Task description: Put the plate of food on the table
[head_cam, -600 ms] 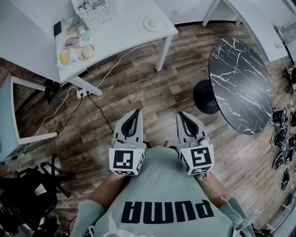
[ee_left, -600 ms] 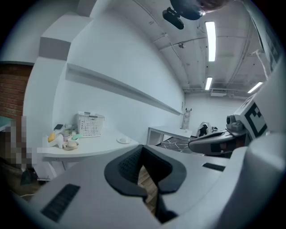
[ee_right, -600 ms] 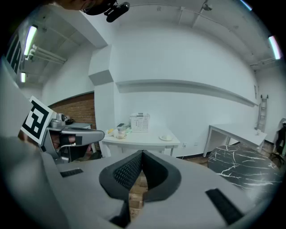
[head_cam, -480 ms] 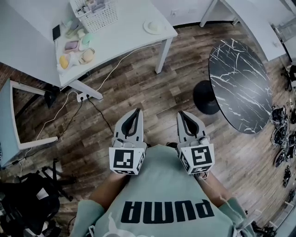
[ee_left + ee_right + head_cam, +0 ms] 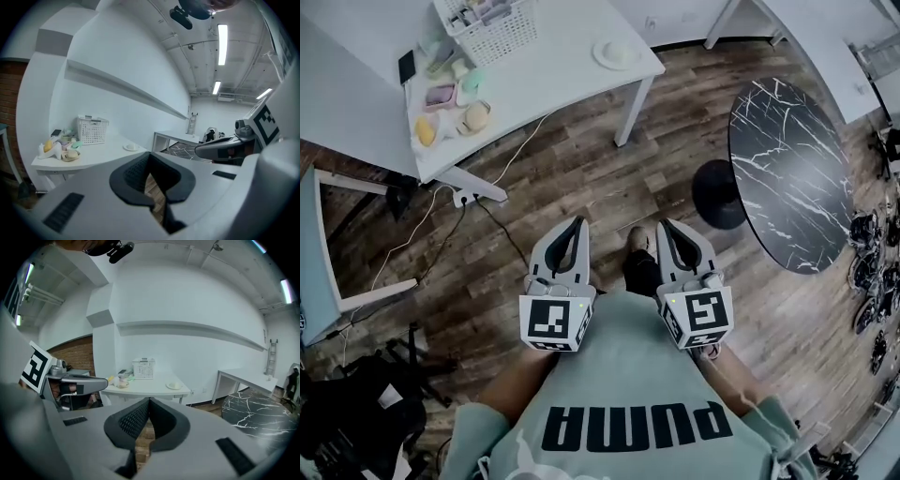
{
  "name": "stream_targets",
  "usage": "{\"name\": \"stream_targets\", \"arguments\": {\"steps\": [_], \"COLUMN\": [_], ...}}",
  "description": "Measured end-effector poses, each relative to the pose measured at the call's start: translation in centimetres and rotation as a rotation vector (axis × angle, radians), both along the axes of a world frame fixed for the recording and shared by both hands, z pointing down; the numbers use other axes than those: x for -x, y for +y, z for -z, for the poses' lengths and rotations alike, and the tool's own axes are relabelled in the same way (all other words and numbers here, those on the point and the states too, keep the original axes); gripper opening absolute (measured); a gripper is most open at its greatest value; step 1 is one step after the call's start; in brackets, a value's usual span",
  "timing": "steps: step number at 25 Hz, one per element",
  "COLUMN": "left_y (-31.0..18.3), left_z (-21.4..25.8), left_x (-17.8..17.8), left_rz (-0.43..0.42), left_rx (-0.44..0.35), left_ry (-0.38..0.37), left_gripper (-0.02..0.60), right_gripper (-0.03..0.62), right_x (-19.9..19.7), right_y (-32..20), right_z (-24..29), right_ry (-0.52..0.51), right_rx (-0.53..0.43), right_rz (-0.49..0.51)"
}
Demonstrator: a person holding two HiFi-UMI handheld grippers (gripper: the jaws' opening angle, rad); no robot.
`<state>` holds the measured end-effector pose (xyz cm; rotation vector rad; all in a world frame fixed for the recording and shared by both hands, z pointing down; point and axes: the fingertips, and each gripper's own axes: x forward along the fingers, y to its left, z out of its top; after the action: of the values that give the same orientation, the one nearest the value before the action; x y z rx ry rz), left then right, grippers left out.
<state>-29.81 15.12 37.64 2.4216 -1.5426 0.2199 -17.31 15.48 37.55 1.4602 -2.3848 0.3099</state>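
A small white plate (image 5: 616, 52) with a pale piece of food sits near the right end of the white table (image 5: 553, 80), far ahead of both grippers. The plate also shows in the left gripper view (image 5: 131, 147) and the right gripper view (image 5: 174, 386). My left gripper (image 5: 577, 223) and right gripper (image 5: 667, 225) are held side by side over the wood floor, close to the person's body. Both are shut with nothing between the jaws. A round black marble table (image 5: 787, 169) stands at the right.
On the white table stand a white basket (image 5: 483, 23), several pastel items (image 5: 450, 94) and a phone (image 5: 409, 67). A power strip with cables (image 5: 469, 192) lies on the floor under it. A black bag (image 5: 356, 412) sits at lower left. The person's shoe (image 5: 637, 242) shows between the grippers.
The person's foot has come forward between the grippers and the view has shifted slightly. Both grippers stay shut and keep their place before the body.
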Motion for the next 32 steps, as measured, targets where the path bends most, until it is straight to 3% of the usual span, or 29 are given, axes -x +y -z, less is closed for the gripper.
{"name": "stream_targets", "arguments": {"steps": [11, 19, 32], "left_y": [-7.6, -13.5, -19.2], "left_z": [0.0, -0.1, -0.4], "left_x": [-1.4, -5.3, -11.5], "left_rz": [0.105, 0.148, 0.153], "left_rx": [0.010, 0.044, 0.059], "left_ry": [-0.076, -0.114, -0.143], "left_gripper": [0.000, 0.000, 0.000], "right_gripper": [0.008, 0.008, 0.008], "right_x": [-1.6, -5.0, -10.6], "right_y": [-9.5, -16.6, -21.9], "right_z": [-0.9, -0.5, -1.6], "right_ry": [-0.052, -0.076, -0.109], "right_rx": [0.006, -0.008, -0.003], "right_rz": [0.116, 0.177, 0.207]}}
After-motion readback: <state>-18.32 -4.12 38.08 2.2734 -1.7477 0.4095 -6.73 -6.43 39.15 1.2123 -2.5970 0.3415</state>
